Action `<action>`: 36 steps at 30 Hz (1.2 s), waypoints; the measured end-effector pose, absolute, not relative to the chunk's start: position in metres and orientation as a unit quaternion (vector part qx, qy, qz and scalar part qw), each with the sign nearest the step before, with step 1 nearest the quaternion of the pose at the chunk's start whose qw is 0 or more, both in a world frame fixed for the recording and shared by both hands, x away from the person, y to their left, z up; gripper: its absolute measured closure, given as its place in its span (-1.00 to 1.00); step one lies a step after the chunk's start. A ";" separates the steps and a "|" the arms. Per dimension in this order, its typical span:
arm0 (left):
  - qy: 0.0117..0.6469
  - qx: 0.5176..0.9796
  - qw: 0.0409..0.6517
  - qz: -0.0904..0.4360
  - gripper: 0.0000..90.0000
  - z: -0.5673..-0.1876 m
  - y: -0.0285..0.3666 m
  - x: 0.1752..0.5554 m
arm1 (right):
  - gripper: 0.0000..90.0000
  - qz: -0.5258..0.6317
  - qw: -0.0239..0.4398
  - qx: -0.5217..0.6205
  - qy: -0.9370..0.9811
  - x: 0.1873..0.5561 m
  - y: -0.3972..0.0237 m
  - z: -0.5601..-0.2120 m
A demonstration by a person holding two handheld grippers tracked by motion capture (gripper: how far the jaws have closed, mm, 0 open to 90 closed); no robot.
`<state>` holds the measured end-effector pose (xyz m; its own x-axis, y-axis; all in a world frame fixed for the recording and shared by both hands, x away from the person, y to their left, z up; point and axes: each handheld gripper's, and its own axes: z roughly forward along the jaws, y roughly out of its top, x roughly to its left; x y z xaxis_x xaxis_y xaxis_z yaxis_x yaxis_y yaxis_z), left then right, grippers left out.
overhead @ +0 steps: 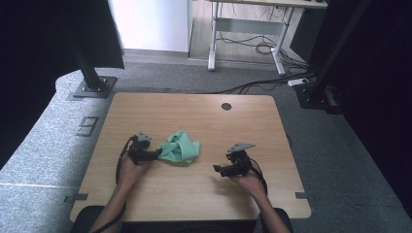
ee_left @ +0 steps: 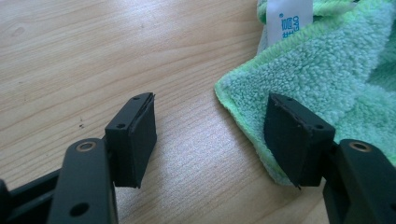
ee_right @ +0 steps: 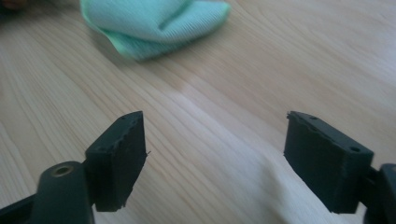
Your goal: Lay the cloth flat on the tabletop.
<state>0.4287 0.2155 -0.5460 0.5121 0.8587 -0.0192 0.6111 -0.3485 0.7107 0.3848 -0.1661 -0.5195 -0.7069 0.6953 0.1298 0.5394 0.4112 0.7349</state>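
One green cloth (overhead: 180,147) lies crumpled on the wooden surface (overhead: 204,116). Two grippers flank it: the left gripper (overhead: 158,154) at its nine o'clock edge, jaws apart, and the right gripper (overhead: 217,168) well off at four o'clock, jaws apart over bare wood.

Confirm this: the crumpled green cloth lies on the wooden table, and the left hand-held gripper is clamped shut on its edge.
Not quite. The left hand-held gripper stands open, its pads apart over bare wood beside the green cloth, as the left gripper view shows. The cloth does lie crumpled on the wooden table.

My left gripper (overhead: 156,154) points toward 3 o'clock, jaws apart, nothing between them. My right gripper (overhead: 217,168) points toward 9 o'clock, jaws apart and empty. Both forearms enter from 6 o'clock.
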 end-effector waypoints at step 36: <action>0.450 0.805 0.342 0.179 -0.17 -0.546 0.213 0.429 | 0.86 0.354 0.090 0.305 0.880 0.432 -0.080 -0.486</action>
